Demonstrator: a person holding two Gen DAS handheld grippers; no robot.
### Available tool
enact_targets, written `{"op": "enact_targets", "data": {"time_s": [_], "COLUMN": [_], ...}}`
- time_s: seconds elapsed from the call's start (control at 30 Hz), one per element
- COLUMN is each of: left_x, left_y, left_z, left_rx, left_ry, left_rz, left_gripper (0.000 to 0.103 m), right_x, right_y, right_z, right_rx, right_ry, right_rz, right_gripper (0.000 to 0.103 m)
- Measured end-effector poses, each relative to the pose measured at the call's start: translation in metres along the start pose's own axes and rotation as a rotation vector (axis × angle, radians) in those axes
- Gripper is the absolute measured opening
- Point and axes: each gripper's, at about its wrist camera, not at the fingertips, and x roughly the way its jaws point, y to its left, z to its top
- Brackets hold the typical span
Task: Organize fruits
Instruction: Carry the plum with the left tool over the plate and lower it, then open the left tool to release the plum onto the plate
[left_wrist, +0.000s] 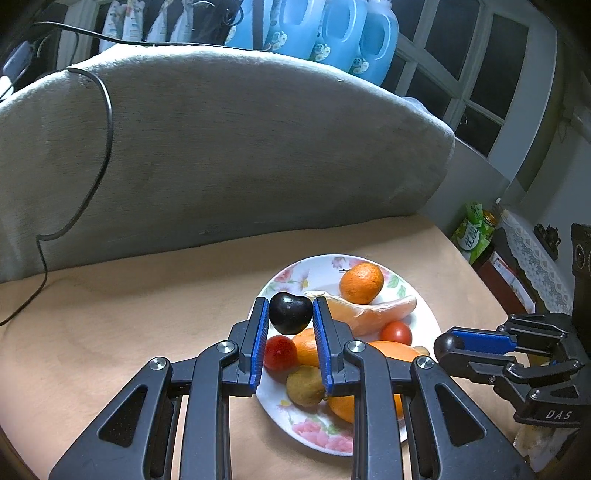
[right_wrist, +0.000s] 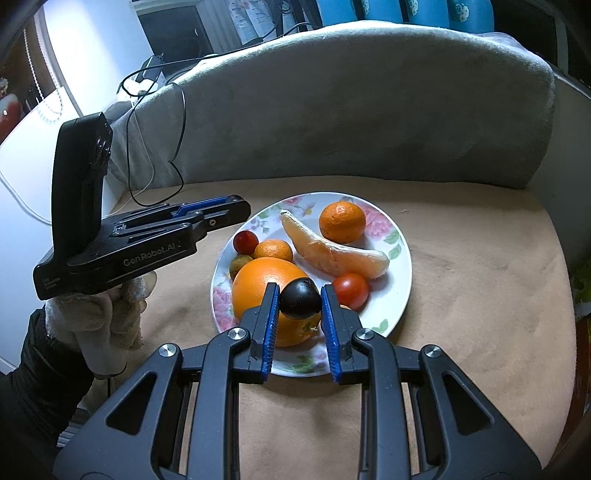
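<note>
**First onlooker:** From the left wrist view, what do the left tongs (left_wrist: 290, 312) have?

**Second onlooker:** Their blue-padded jaws are clamped on a small, dark purple, glossy round plum (left_wrist: 290, 313), held in the air above the near rim of a white floral china plate (left_wrist: 317, 432). The plate sits on a tan, cloth-covered tabletop (left_wrist: 129, 314). On it lie a small orange mandarin (left_wrist: 361, 282), a pale peeled pomelo wedge (left_wrist: 369, 314), a red cherry tomato (left_wrist: 396, 332) and a brownish-green kiwi (left_wrist: 306, 386). The right tongs (left_wrist: 448, 345) show at the right edge, with something dark and round at their tip.

**First onlooker:** And from the right wrist view?

**Second onlooker:** Those right tongs (right_wrist: 300, 302) are closed on a second dark glossy plum (right_wrist: 300, 298), hanging over a large orange (right_wrist: 266, 291) at the plate's near side. At the left a gloved hand (right_wrist: 99, 317) holds the other tool; whether it grips anything cannot be told from this side.

**First onlooker:** How would these plums handle?

**Second onlooker:** I would judge them light, smooth-skinned and slippery, firm but easily bruised. Both are pinched across the widest part, which seems the safest hold. A gentle squeeze should be enough. They would likely roll once set down, so a hollow between other fruits would suit them better than bare china.
</note>
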Motion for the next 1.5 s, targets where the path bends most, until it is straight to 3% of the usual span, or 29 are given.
{"op": "enact_targets", "data": {"time_s": [0.63, 0.7, 0.73, 0.77, 1.0, 1.13, 1.23, 1.33, 1.43, 1.5], "left_x": [0.001, 0.001, 0.0, 0.0, 0.0, 0.0, -0.001, -0.001, -0.004, -0.005], "left_y": [-0.005, -0.005, -0.005, -0.005, -0.006, -0.006, -0.006, -0.007, -0.008, -0.009], "left_z": [0.001, 0.001, 0.001, 0.001, 0.0, 0.0, 0.0, 0.0, 0.0, -0.001], "left_rx": [0.012, 0.012, 0.011, 0.01, 0.011, 0.016, 0.018, 0.022, 0.027, 0.026], "left_ry": [0.003, 0.001, -0.001, -0.003, -0.005, -0.003, -0.005, -0.006, -0.012, -0.014], "left_rz": [-0.012, -0.014, -0.016, -0.015, -0.018, -0.018, -0.02, -0.018, -0.011, -0.01], "left_gripper": [0.023, 0.028, 0.031, 0.031, 0.035, 0.037, 0.046, 0.046, 0.06, 0.062], "right_x": [0.001, 0.0, -0.002, -0.003, -0.01, -0.012, -0.013, -0.012, -0.014, -0.016], "right_y": [-0.002, -0.002, -0.003, -0.003, -0.004, -0.006, -0.007, -0.007, -0.006, -0.005], "right_z": [0.001, 0.001, 0.001, 0.002, 0.002, 0.0, -0.001, -0.001, -0.002, -0.002], "right_rx": [0.018, 0.019, 0.018, 0.018, 0.022, 0.029, 0.031, 0.028, 0.02, 0.013], "right_ry": [-0.008, -0.016, -0.023, -0.031, -0.045, -0.049, -0.05, -0.048, -0.055, -0.059], "right_rz": [0.008, 0.007, 0.007, 0.007, 0.01, 0.004, 0.008, 0.003, -0.01, -0.021], "right_gripper": [0.025, 0.037, 0.051, 0.059, 0.059, 0.07, 0.071, 0.072, 0.081, 0.082]}}
